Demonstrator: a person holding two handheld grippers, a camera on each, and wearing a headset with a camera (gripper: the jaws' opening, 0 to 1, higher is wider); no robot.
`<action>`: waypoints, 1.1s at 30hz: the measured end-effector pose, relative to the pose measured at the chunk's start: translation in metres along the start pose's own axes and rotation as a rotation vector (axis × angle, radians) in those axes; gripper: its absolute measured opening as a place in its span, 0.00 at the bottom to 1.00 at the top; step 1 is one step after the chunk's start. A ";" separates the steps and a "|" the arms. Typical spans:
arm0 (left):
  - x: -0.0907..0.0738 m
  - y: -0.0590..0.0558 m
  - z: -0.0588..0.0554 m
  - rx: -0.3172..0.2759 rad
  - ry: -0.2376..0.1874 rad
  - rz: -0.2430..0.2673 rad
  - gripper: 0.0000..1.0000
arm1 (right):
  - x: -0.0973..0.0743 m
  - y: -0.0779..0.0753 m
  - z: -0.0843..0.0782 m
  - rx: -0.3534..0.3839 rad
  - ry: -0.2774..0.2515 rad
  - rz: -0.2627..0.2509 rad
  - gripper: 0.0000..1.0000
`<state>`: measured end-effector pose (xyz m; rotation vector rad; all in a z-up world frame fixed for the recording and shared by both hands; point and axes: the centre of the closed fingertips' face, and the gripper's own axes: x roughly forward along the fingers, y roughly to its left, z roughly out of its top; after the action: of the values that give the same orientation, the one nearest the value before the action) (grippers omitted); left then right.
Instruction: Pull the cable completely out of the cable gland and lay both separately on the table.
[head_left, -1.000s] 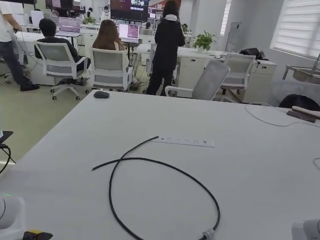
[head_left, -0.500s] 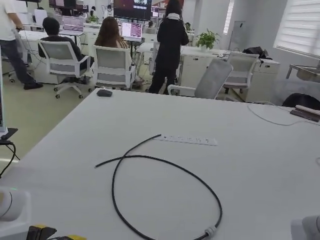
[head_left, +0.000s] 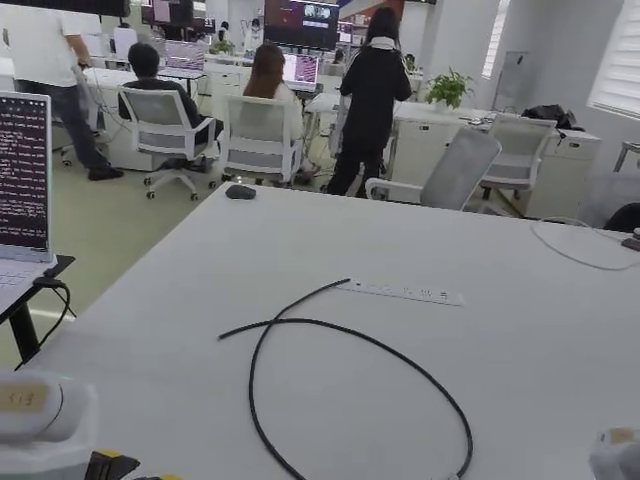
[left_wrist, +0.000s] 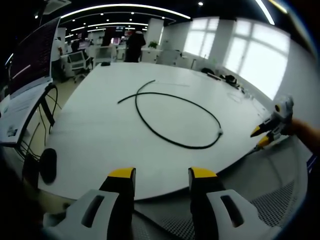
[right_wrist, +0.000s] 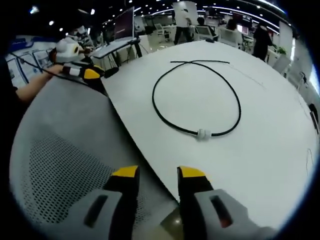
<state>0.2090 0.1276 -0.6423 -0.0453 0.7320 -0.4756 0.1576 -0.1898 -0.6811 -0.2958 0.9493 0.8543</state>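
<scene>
Head cam has swung left vs. 1 s ago, so everything sits further right in frame and a laptop (head_left: 22, 175) has come into view at the left edge. Cable (head_left: 362, 335) lies as it did, no shift on the table (head_left: 300, 240).

Cable is black, in one big flat loop at mid-table, crossing itself on the far-left side. One tail runs toward a white power strip (head_left: 405, 292); the other is short and points left. The gland (right_wrist: 203, 134), pale grey/white, sits on the near arc of the loop w/ the cable still threaded through it.

Left gripper (left_wrist: 162, 173): jaws apart, nothing btwn them, held off the table's near edge, well clear of the cable. Right gripper (right_wrist: 158, 172): same, jaws spread and empty, over a grey mesh chair seat (right_wrist: 55, 165) beside the table edge. Each shows in the other's view out to the side, yellow tips pointing in at the table, neither touching cable or gland.

Far end of the table has a dark mouse (head_left: 240, 191). Bkgd: office w/ people seated and standing at desks.
</scene>
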 end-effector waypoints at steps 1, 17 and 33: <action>0.000 0.000 0.000 -0.001 0.002 0.000 0.43 | 0.003 -0.005 -0.001 -0.020 0.014 -0.003 0.31; 0.002 0.005 -0.001 -0.031 0.002 0.005 0.42 | 0.064 -0.103 0.029 -0.513 0.219 -0.082 0.24; 0.002 0.006 -0.003 -0.032 0.009 0.005 0.41 | 0.101 -0.101 0.021 -0.646 0.325 0.022 0.23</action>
<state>0.2111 0.1326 -0.6467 -0.0711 0.7484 -0.4596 0.2754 -0.1917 -0.7637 -1.0049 0.9526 1.1427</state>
